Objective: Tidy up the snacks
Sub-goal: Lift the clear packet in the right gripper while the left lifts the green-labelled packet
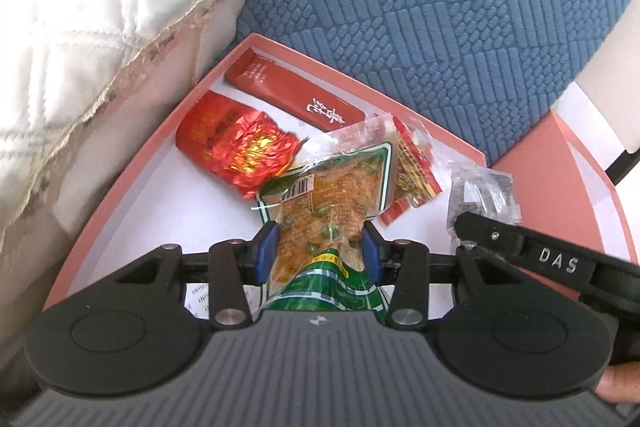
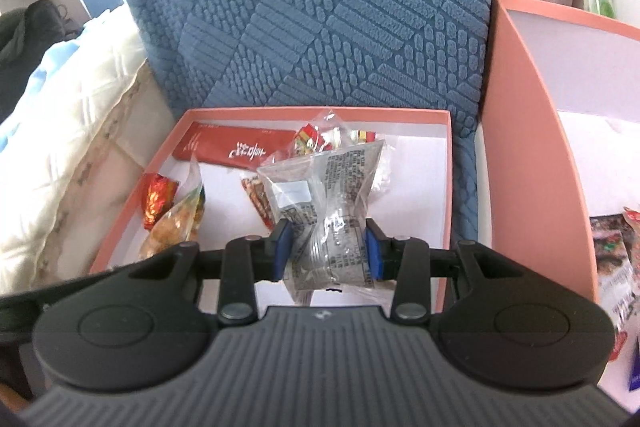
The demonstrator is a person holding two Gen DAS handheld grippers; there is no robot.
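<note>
While both grippers hung over the shallow pink cardboard box (image 2: 448, 163) with its white floor, each was clamped on a packet, and most of the risk lay in how those packets were held. The left gripper (image 1: 320, 251) pinched a clear-and-green plastic pouch of orange snack (image 1: 324, 203) by its narrow lower part, so the fuller end stood out beyond the blue pads (image 1: 267, 247) and could swing or slide free if the grip slackened. The right gripper (image 2: 328, 251) squeezed a clear crinkled plastic packet printed with black text (image 2: 320, 195) at its waist; slick film bunched like that might creep out sideways. Both loads hovered above the box rather than resting in it, so a slip would likely land inside, though perhaps on top of the other snacks. Those were a crumpled red-and-gold foil packet (image 1: 236, 143), a long flat dark-red sachet with white lettering (image 1: 296, 95) along the far wall, and a small red-and-yellow wrapper (image 1: 412, 167). In the left wrist view the right tool's black arm sat just beside the left one, so the two could knock together during release. A second pink box (image 2: 532, 147) stood to the right against the blue textured cushion (image 2: 320, 7), and a drop near the shared edge might end in the wrong one.
</note>
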